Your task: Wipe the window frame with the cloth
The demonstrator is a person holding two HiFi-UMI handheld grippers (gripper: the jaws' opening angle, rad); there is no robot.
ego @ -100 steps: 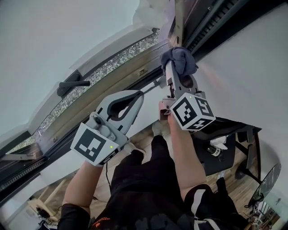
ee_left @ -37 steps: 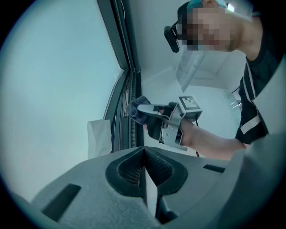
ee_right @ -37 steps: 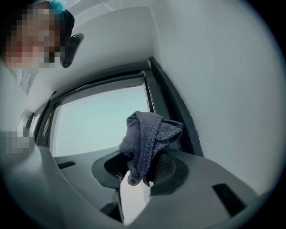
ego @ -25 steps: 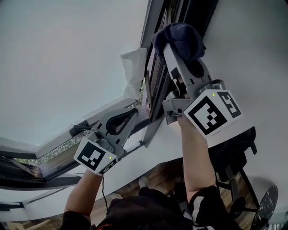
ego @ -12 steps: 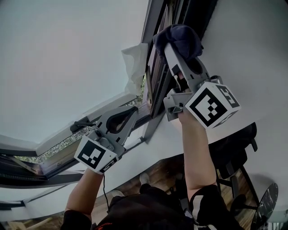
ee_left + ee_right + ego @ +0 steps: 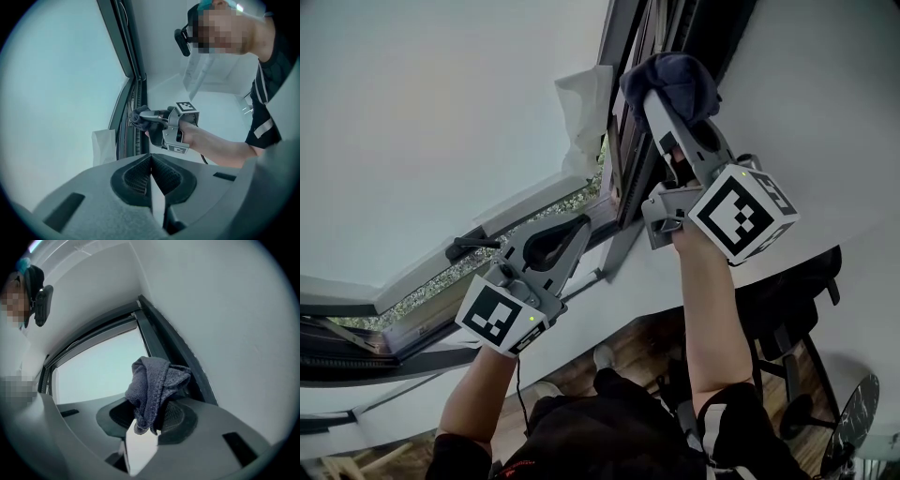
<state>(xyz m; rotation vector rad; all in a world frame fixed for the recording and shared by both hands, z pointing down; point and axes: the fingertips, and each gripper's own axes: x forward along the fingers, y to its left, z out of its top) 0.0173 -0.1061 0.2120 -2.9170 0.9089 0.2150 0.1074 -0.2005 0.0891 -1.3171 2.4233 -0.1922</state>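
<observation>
The right claw is clamped on the cloth, a dark grey-blue rag with a coarse knitted weave. It is bunched into a loose wad that bulges out past the tips, and a short tail droops back between the jaws toward the claw's body. Just beyond the wad and a little to its right in the right gripper view runs the dark frame, with the pale pane off to the claw's left. From the head view the wad seems pressed against the frame's upright, though I cannot tell whether it truly touches. The left claw has its jaws together on nothing. It hangs lower, well apart from the cloth, and points up toward the right claw. The cloth looks light, soft and limp, with nothing fragile about it. It should squash into the frame's grooves and corners under light pressure, and its rough weave should catch dust and hold in the pads rather than slide. The risk is snagging on an edge and being dragged out of the jaws. The best hold is across the bunched middle, as here, with enough fabric left proud of the tips that cloth, not plastic, meets the frame.
</observation>
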